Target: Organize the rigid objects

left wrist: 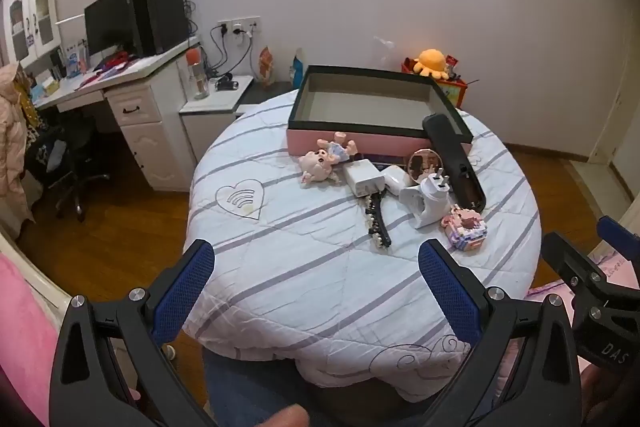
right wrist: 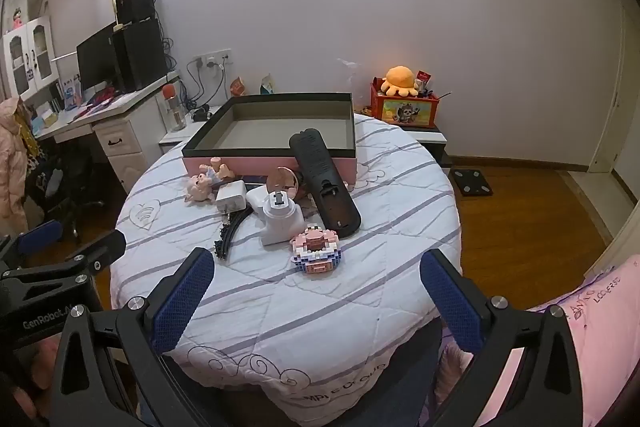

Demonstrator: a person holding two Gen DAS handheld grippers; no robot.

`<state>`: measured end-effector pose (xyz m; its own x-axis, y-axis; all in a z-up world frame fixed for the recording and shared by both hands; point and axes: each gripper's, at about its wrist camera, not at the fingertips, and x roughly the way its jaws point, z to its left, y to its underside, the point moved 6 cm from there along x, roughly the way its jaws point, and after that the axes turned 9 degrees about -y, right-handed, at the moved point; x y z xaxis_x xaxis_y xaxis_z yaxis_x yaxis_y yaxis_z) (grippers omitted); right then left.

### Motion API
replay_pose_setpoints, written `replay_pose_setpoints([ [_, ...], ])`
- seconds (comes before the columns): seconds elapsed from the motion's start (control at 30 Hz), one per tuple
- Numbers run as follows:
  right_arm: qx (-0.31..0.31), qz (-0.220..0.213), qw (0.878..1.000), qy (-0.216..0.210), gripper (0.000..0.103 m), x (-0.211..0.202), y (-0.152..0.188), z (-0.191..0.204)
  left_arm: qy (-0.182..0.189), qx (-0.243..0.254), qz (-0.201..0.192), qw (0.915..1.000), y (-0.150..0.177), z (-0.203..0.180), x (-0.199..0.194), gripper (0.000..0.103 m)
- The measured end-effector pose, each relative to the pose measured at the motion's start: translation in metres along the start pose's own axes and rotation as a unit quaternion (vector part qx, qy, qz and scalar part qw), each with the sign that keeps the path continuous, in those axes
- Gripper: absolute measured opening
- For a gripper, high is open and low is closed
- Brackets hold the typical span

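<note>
Hovering over the quilted table (left wrist: 304, 267), left tool (left wrist: 316, 267) and right tool (right wrist: 316, 273) both spread wide, empty

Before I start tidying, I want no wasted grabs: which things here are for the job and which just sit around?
For the job:
pink box, empty
black remote, leaning on the box
white charger
white plug adapter
doll
brick model
black hair clip

Just lying about:
orange plush
red tin
monitor

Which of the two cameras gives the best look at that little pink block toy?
The right wrist view: the pink block toy lies near centre, unobstructed. In the left wrist view it sits off to the right, smaller.
</note>
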<state>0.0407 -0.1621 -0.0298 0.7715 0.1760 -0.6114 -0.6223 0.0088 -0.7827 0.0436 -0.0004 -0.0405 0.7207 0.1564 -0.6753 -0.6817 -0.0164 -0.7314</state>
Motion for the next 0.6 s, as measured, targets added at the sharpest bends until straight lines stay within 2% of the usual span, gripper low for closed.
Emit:
replay_pose_setpoints([
  [0.1, 0.001, -0.003, 1.000, -0.001, 0.103, 0.002, 0.000, 0.002, 0.001, 0.010, -0.021, 0.9997, -0.004, -0.002, -0.003, 0.103],
  [0.13, 0.001, -0.003, 1.000, -0.001, 0.103, 0.003, 0.000, 0.002, 0.007, -0.004, -0.029, 0.9995, -0.004, 0.005, -0.006, 0.103],
  [0.27, 0.001, -0.002, 1.000, -0.001, 0.103, 0.004, -0.004, 0.003, 0.001, -0.002, -0.043, 0.9991, -0.004, 0.006, -0.011, 0.103],
  [0.4, 0.000, 0.000, 1.000, -0.001, 0.103, 0.005, -0.010, 0.004, -0.011, 0.001, -0.035, 0.9993, -0.013, 0.004, -0.008, 0.103],
  [0.6, -0.007, 0.003, 1.000, -0.001, 0.103, 0.009, -0.007, 0.016, -0.005, -0.020, -0.019, 0.9996, -0.010, 0.014, 0.000, 0.103],
])
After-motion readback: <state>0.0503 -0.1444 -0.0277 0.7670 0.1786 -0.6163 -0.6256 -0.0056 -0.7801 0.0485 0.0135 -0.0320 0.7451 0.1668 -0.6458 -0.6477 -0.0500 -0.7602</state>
